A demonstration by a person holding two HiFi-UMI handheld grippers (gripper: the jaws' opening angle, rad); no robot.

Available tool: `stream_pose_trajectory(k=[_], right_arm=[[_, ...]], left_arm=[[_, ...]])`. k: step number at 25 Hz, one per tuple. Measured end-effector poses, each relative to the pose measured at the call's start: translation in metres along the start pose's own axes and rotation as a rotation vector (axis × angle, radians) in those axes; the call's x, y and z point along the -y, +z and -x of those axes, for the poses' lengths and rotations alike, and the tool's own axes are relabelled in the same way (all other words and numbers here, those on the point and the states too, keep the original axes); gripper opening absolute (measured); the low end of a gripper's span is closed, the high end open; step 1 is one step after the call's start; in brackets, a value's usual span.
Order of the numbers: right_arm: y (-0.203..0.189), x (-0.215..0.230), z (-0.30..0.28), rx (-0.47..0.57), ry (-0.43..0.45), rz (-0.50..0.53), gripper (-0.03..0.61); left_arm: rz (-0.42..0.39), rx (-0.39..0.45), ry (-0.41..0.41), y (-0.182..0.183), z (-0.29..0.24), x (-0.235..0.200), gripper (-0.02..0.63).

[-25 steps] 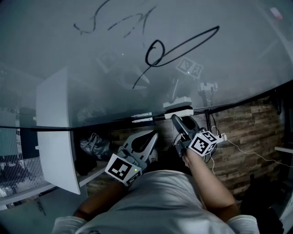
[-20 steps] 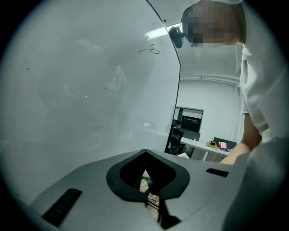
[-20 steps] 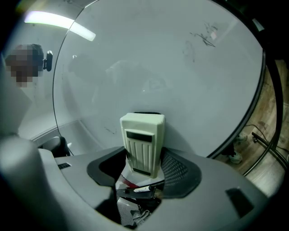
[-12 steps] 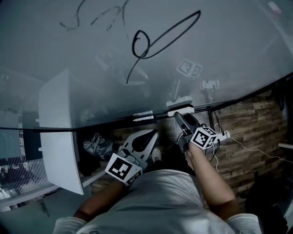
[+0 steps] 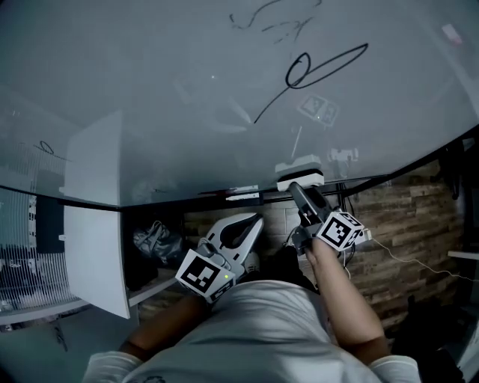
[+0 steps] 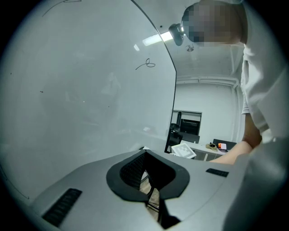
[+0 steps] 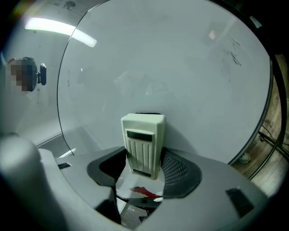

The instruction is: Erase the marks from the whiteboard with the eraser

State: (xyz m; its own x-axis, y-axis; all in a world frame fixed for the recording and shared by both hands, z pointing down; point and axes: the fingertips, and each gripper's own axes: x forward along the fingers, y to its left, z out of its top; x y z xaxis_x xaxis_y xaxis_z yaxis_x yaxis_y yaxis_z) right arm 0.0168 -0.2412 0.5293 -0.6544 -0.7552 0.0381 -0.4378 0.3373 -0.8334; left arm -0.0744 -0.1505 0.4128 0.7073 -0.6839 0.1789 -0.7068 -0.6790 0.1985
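The whiteboard [image 5: 187,97] fills the upper head view. High on it there is a black looped stroke [image 5: 314,71], with fainter scribbles [image 5: 273,22] above. The white eraser [image 5: 299,173] stands at the board's bottom edge. My right gripper [image 5: 298,191] reaches up to it. In the right gripper view the eraser [image 7: 143,144] stands upright between the jaws, both tips against its sides. Faint marks [image 7: 232,52] show at the upper right. My left gripper [image 5: 257,219] hangs lower and to the left, jaws shut on nothing. Its view faces the board [image 6: 81,90], with a small loop mark [image 6: 146,64].
A white panel [image 5: 93,217] stands at the left below the board. Under the board's edge are a brick wall [image 5: 404,209], a trailing cable [image 5: 408,258] and a dark bag [image 5: 153,241]. A desk with small items [image 6: 212,149] shows in the left gripper view.
The head view has swung, so the looped stroke and scribbles now sit higher and further right. Both grippers have kept their places, the right one still at the eraser.
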Motion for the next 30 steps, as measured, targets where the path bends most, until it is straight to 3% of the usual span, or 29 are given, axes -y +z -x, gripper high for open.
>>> stream_pose_trajectory(k=[7, 12, 17, 23, 30], right_arm=[[0.05, -0.083, 0.0, 0.089, 0.12, 0.06, 0.242], [0.061, -0.095, 0.002, 0.117, 0.145, 0.107, 0.242], [0.045, -0.063, 0.005, 0.102, 0.1, 0.09, 0.242], [0.009, 0.017, 0.009, 0.06, -0.013, 0.016, 0.242], [-0.029, 0.085, 0.007, 0.023, -0.083, -0.071, 0.242]], left_arm=[[-0.003, 0.029, -0.018, 0.009, 0.009, 0.002, 0.006], [0.0, 0.033, -0.024, 0.009, 0.009, 0.002, 0.006], [0.004, 0.021, -0.019, 0.006, 0.008, 0.0, 0.006], [0.012, -0.012, -0.007, -0.004, -0.001, -0.006, 0.006], [0.02, -0.056, 0.001, -0.018, -0.01, -0.009, 0.006]])
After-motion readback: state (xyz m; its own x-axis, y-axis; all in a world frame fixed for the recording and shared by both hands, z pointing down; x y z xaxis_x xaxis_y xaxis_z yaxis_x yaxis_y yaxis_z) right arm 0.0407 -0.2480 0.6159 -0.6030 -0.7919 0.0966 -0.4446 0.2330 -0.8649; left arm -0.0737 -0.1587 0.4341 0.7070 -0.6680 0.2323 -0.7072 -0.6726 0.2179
